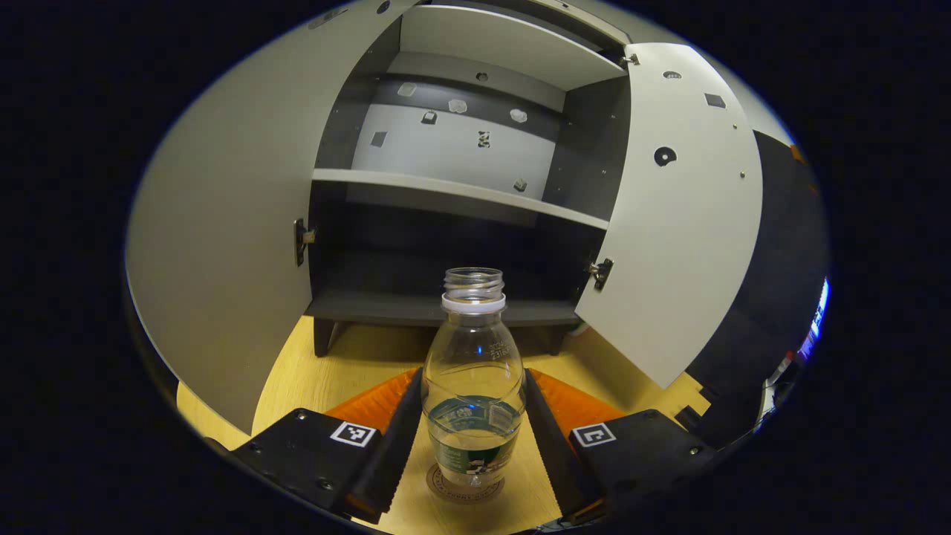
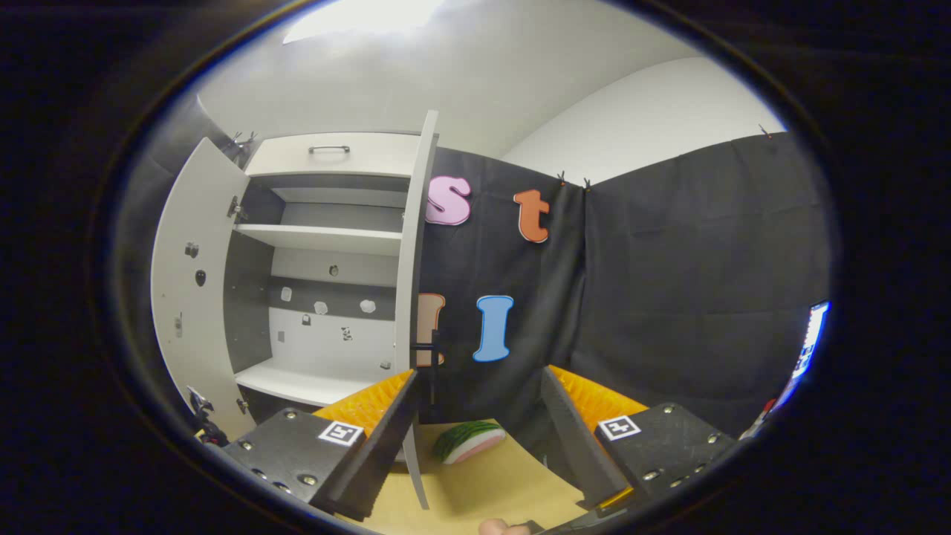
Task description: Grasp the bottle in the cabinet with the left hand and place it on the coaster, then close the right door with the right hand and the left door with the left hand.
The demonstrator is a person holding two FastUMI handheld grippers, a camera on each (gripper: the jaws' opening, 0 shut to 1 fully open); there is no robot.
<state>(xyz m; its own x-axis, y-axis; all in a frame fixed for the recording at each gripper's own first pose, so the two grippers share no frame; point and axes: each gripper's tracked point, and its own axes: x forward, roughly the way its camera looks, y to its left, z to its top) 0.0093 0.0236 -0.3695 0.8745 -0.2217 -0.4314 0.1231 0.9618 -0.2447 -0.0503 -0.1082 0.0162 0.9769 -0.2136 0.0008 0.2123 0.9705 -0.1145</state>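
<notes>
In the left gripper view, my left gripper (image 1: 472, 438) brackets the clear, capless bottle (image 1: 472, 386), which stands upright on the round coaster (image 1: 466, 487) on the wooden table (image 1: 327, 371); whether my fingers press on it, I cannot tell. Beyond, the cabinet (image 1: 461, 186) stands with both doors open. In the right gripper view, my right gripper (image 2: 475, 446) hangs open and empty, near the right door (image 2: 413, 282) and a watermelon slice toy (image 2: 468, 441)

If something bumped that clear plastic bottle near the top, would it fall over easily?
Probably fairly easily. The clear plastic bottle stands tall and narrow on the round coaster, so its footing is small. It looks nearly empty, with only a little liquid low down, so likely light. With no cap on, a tip could spill that liquid.
</notes>
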